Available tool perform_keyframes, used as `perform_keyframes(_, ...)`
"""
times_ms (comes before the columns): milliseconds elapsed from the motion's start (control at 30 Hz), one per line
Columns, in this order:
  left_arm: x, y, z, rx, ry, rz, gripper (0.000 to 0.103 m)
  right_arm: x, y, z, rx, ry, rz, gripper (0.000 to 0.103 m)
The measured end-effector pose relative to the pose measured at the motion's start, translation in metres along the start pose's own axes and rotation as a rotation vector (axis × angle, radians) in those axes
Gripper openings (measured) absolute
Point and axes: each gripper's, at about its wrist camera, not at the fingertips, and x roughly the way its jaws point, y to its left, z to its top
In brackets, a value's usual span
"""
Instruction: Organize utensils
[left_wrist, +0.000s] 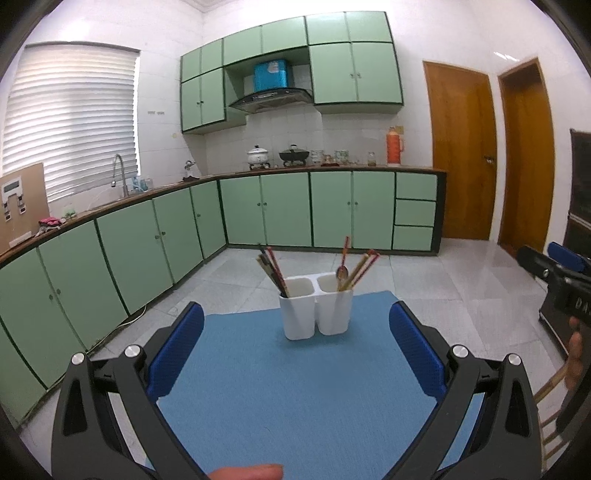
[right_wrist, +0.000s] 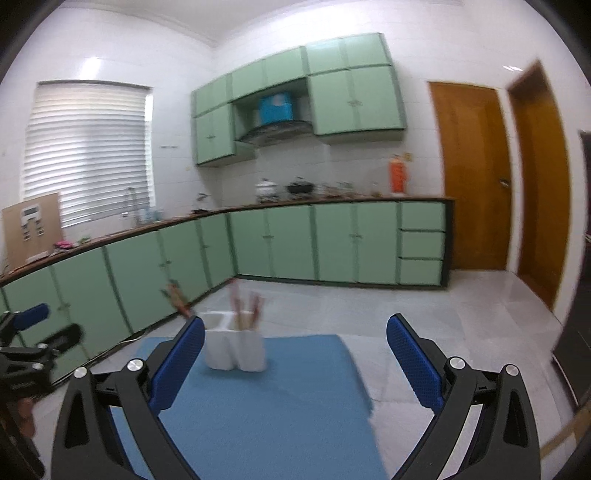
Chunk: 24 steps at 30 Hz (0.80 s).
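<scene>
Chopsticks (left_wrist: 275, 271) and spoon (left_wrist: 342, 272) sit sorted in the white holder (left_wrist: 314, 314); nothing looks left. Left gripper (left_wrist: 295, 345) and right gripper (right_wrist: 295, 360) are wide, empty.

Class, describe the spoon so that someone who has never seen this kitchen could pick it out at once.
Find the blue mat and the white two-compartment holder on it. In its right compartment, among chopsticks, stands the spoon, the only piece with a rounded metal bowl.

A blue mat (left_wrist: 295, 387) covered the tabletop. Green base cabinets (left_wrist: 284, 210) lined two walls beneath a wooden counter, with matching wall cabinets (left_wrist: 354, 74) above a range hood (left_wrist: 271, 99). A white pot (left_wrist: 257, 155), a black wok (left_wrist: 294, 154) and an orange thermos (left_wrist: 394, 146) stood on the counter. Two wooden doors (left_wrist: 461, 151) were shut; blinds (left_wrist: 70, 118) covered the window.
</scene>
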Motion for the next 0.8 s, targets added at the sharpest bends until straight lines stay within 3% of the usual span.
perform_keyframes(133,0.006,-0.012,-0.002,0.022,0.014,-0.021,0.097,-0.009,-0.041,-0.009,0.088,0.003,-0.085,0.097)
perform_keyframes(267,0.007,-0.017,-0.004,0.005,0.015,-0.037,0.097,-0.013,-0.048,-0.01,0.07,-0.005,-0.124,0.097)
perform_keyframes(800,0.005,0.008,-0.002,-0.064,-0.004,0.011,0.097,0.009,0.061,-0.003,-0.087,0.033,0.139,0.097)
